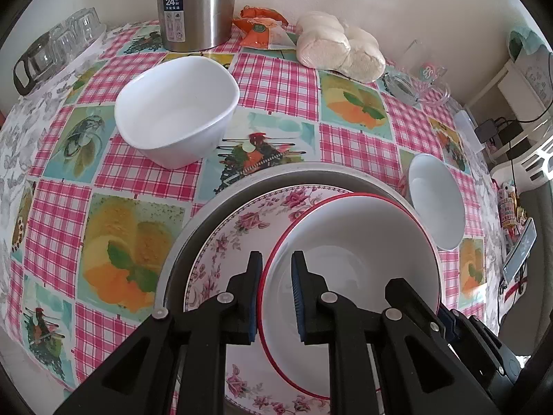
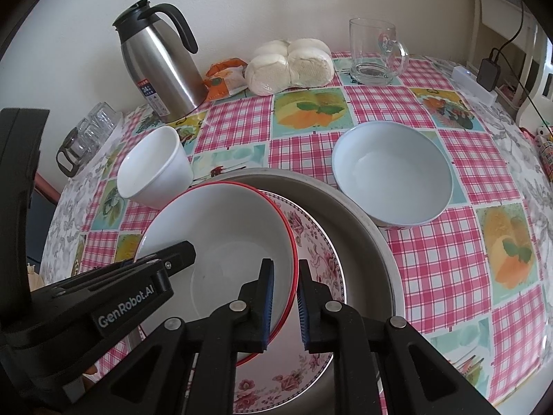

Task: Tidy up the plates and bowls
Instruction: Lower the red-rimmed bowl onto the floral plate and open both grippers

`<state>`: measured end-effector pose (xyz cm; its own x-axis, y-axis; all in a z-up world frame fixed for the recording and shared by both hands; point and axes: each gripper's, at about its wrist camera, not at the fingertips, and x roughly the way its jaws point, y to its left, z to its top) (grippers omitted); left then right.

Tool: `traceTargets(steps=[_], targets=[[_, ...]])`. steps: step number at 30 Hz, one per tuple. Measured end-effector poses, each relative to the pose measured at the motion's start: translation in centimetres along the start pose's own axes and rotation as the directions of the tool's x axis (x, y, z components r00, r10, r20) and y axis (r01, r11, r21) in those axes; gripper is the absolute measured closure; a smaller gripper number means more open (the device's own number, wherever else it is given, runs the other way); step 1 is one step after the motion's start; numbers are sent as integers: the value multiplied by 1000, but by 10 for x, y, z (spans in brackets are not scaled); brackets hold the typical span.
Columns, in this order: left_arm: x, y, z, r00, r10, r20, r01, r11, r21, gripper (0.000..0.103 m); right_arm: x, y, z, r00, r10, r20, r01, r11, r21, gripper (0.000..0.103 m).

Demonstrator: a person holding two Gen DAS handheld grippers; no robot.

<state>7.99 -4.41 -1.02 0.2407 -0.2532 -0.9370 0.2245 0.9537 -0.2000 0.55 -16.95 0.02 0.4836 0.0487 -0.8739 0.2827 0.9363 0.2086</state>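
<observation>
A red-rimmed white bowl [image 1: 352, 263] [image 2: 224, 242] rests in a floral plate [image 1: 242, 228] [image 2: 311, 242], which lies in a metal basin [image 1: 311, 171] [image 2: 359, 228]. My left gripper [image 1: 275, 297] straddles the bowl's left rim, jaws slightly apart around it. My right gripper [image 2: 287, 297] straddles the bowl's right rim the same way. A square white bowl [image 1: 176, 107] [image 2: 155, 169] stands behind at the left. A round pale bowl [image 1: 437, 200] [image 2: 392, 173] stands at the right.
A steel thermos [image 1: 193, 3] [image 2: 159, 65], an orange packet [image 1: 262, 31] [image 2: 224, 76] and bagged buns [image 1: 342, 48] [image 2: 290, 64] stand along the wall. A glass mug [image 2: 375, 52] is at the back right. Glasses [image 1: 58, 48] [image 2: 90, 131] are at the left.
</observation>
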Motion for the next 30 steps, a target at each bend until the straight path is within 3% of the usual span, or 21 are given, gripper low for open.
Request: traceTargets(steps=[22, 24, 26, 30], targets=[[-32, 7, 4, 996, -11, 90, 13, 1000, -22, 83, -10, -6, 3, 999, -15, 43, 14, 1000, 22, 87], [-36, 9, 4, 995, -7, 103, 10, 999, -31, 69, -12, -7, 4, 999, -18, 49, 17, 999, 28, 87], [-39, 11, 6, 994, 6, 114, -1, 999, -47, 58, -13, -8, 5, 998, -27, 53, 25, 999, 34, 79], [-42, 19, 7, 992, 23, 124, -13, 997, -77, 50, -14, -10, 6, 998, -30, 61, 28, 999, 39, 69]])
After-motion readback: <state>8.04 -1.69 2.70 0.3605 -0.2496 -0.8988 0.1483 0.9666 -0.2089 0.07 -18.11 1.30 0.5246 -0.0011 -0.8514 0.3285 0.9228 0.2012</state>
